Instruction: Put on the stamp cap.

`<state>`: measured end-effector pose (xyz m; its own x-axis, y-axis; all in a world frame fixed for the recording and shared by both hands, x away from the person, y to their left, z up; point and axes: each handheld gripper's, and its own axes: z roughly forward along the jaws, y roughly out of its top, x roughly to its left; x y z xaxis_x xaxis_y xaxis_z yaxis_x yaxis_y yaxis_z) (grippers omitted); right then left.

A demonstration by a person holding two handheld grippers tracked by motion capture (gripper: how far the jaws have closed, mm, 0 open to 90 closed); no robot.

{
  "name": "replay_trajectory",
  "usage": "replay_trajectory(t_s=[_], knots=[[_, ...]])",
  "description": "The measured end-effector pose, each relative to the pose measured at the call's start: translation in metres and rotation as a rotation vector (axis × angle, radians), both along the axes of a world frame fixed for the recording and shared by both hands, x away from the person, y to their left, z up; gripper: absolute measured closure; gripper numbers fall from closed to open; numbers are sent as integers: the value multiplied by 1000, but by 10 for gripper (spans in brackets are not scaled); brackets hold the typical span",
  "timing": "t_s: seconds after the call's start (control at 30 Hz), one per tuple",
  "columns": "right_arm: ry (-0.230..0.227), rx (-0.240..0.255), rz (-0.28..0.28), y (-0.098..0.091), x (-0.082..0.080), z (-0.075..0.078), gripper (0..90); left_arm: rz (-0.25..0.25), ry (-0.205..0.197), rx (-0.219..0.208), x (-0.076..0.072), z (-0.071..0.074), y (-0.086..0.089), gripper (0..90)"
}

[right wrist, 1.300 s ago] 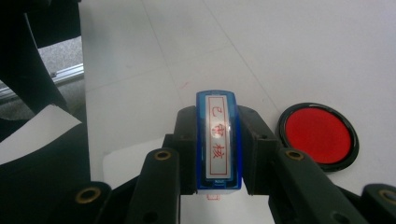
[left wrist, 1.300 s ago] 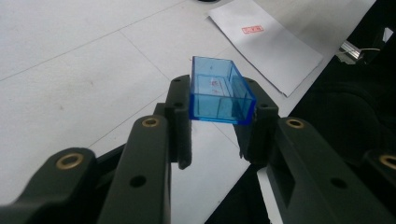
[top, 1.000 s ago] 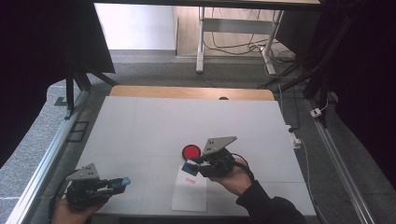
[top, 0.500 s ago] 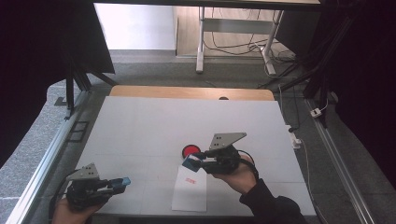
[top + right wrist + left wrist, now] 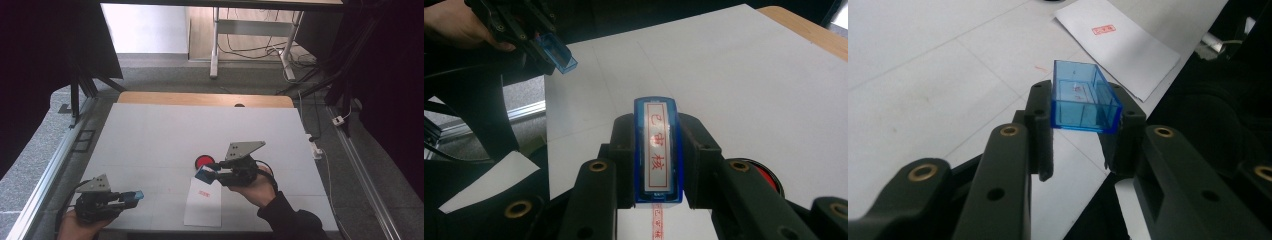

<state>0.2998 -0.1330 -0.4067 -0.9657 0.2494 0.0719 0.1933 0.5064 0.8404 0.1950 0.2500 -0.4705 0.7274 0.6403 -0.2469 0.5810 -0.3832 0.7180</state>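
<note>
My left gripper [image 5: 131, 197] is at the table's near left corner, shut on a clear blue rectangular cap [image 5: 1083, 97], also seen as the cap [image 5: 135, 194]. The left gripper's jaws [image 5: 1080, 130] press on the cap's two sides. My right gripper [image 5: 206, 174] hovers near the table's middle front, shut on a blue stamp [image 5: 658, 150] whose white face bears red characters. That stamp [image 5: 202, 173] points left, over the top of a white sheet [image 5: 202, 210] carrying a red imprint [image 5: 202, 192]. A round red ink pad [image 5: 203, 161] lies just beyond the stamp.
The white tabletop [image 5: 200, 125] ends in a wooden strip [image 5: 200, 99] at the far side. An aluminium rail [image 5: 50, 165] runs along the left edge. Cables and a white plug block [image 5: 315, 145] lie off the right edge. Dark curtains hang on both sides.
My right gripper has drifted a little to the right with the stamp, uncovering more of the red ink pad. The left gripper and its cap have stayed put.
</note>
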Motion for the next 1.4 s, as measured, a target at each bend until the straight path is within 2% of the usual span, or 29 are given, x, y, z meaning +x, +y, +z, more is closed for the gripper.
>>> replay_trajectory(t_s=[0.13, 0.3, 0.67, 1.0, 1.4], knots=[[7, 4, 2, -1, 0, 3, 710, -28, -12, 12, 6, 4, -6, 684], [5, 5, 8, -1, 0, 5, 710, -92, -27, 14, 13, 8, -16, 684], [4, 16, 24, -2, -3, 10, 710, -200, -47, -21, 26, 16, -38, 683], [16, 28, 32, -4, -4, 12, 710, -266, -66, -59, 40, 20, -54, 684], [14, 42, 51, -3, -6, 15, 710, -393, -78, -90, 58, 22, -79, 684]])
